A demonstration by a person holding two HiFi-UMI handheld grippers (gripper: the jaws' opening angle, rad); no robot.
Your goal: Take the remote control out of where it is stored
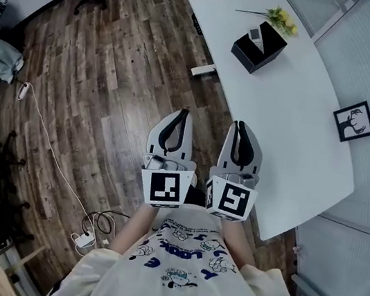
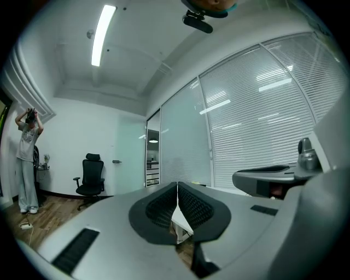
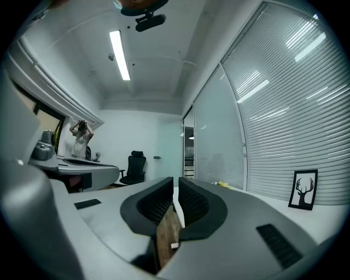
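Head view: remote control [image 1: 256, 35] sits in black box [image 1: 260, 52] toward far end of white surface [image 1: 302, 121], near yellow flowers [image 1: 282, 18], tilted, top end poking out. You hold both grippers at chest, well apart from box, which lies ahead and slightly right. Right gripper [image 1: 239, 125] is nearer. Left gripper [image 1: 182, 114] jaws together, tips touching, empty. Right jaws almost together, thin slit, nothing between.

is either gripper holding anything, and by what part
Nothing is held. The left gripper and right gripper are both empty; the remote control sits in the black box on the table.
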